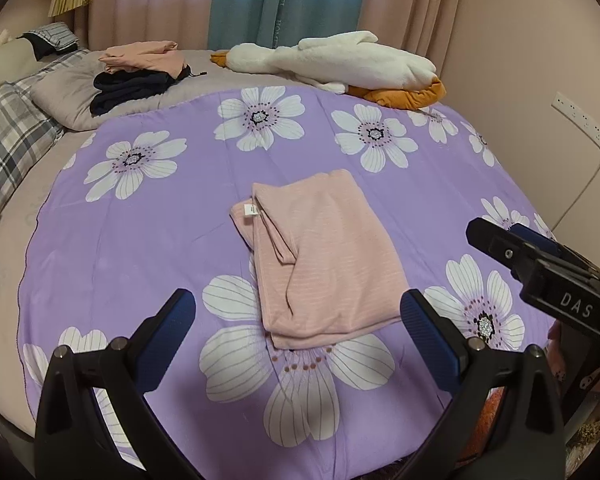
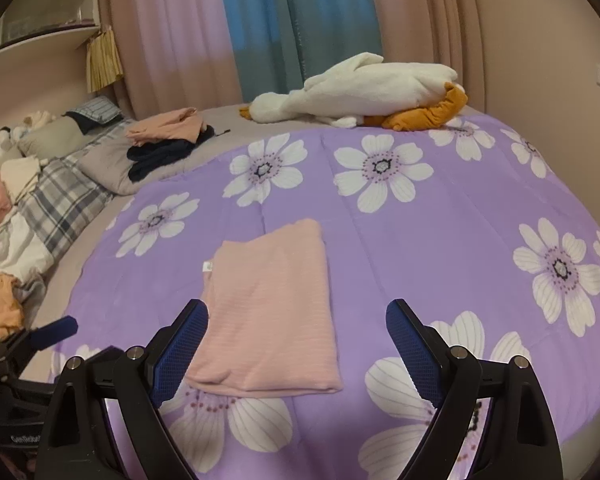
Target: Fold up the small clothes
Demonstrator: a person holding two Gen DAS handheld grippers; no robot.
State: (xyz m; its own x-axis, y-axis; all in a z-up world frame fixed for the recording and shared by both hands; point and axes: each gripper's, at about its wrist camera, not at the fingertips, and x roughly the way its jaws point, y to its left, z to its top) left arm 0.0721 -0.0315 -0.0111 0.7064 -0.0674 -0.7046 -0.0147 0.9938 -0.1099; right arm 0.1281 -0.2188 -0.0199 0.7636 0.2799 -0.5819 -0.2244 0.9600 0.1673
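Bed bears floral quilt, folded pink garment.

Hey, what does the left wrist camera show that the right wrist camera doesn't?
Only the left wrist view shows the pink garment's tucked fold layers and a wall cable. Only the right wrist view shows a shelf and an orange cloth at the bed's edge. Both show the garment folded on the floral quilt, the goose plush, and the left gripper and right gripper open.
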